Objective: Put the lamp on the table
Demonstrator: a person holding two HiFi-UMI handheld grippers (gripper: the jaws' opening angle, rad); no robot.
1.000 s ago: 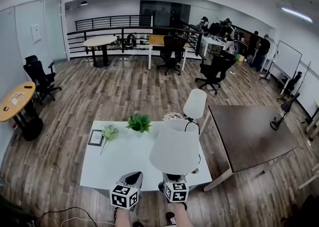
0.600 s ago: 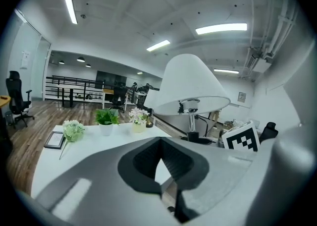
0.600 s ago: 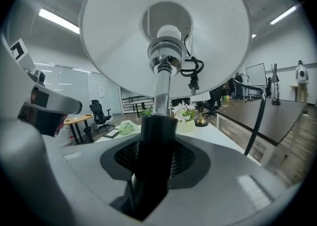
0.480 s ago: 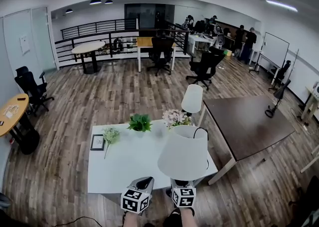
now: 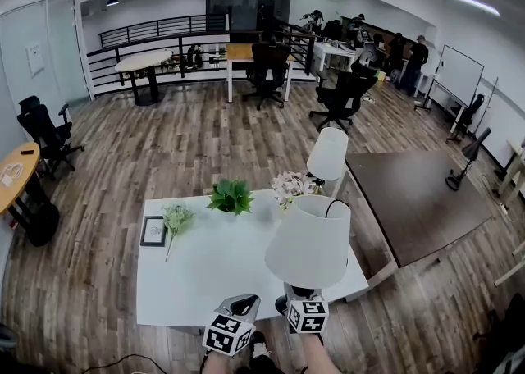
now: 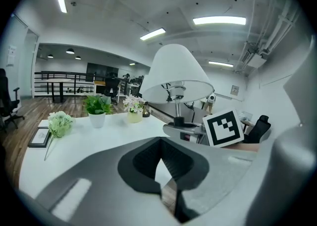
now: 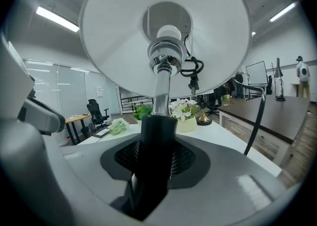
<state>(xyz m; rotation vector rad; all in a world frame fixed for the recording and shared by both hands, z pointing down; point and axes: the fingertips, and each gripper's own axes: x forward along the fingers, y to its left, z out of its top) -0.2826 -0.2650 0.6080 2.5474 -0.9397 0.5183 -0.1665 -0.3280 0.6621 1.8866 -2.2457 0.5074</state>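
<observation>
A lamp with a white cone shade and a black stem hangs over the near right part of the white table. My right gripper is shut on the stem just below the shade. A black cord hangs from the lamp. My left gripper sits beside it to the left, shut with nothing between its jaws. In the left gripper view the lamp stands upright, to the right and ahead.
On the white table stand a green potted plant, a pot of pale flowers, a pale sprig and a picture frame. A second white lamp stands at the far right corner. A dark table adjoins on the right.
The lamp and both grippers have shifted slightly right along the table's near edge. The right gripper's hold on the stem is unchanged.
</observation>
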